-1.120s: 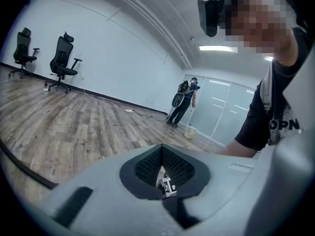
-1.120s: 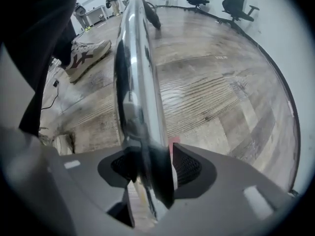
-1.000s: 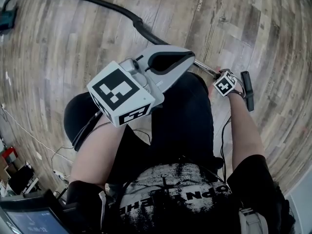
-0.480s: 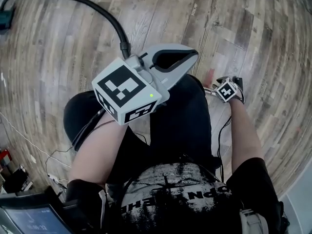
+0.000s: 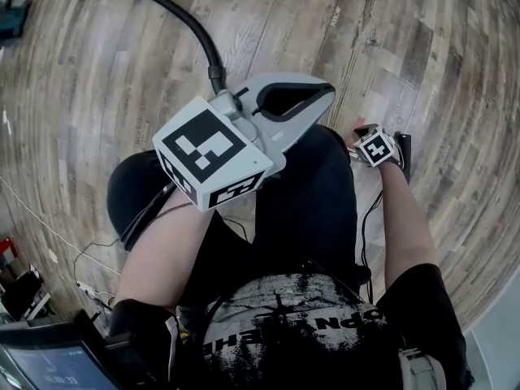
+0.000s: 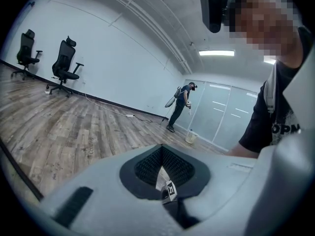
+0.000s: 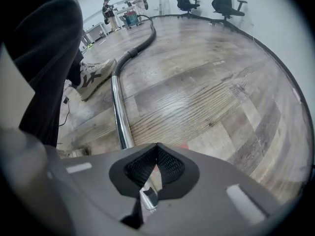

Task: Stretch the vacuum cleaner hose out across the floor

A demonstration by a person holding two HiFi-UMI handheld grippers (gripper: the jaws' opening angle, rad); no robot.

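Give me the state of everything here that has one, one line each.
left tongs: shut, nothing between them, held up off the floor.
right tongs: shut on the chrome tube.
chrome tube: clamped at its near end, far end joined to the hose.
hose: lying in a curve on the wood floor, not straight.

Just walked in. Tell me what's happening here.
A person is handling a vacuum cleaner with two handheld grippers. The right gripper is shut on the vacuum's metal tube, low over the wood floor. The black hose runs on from that tube in a curve across the floor. The left gripper is held up, shut and empty.
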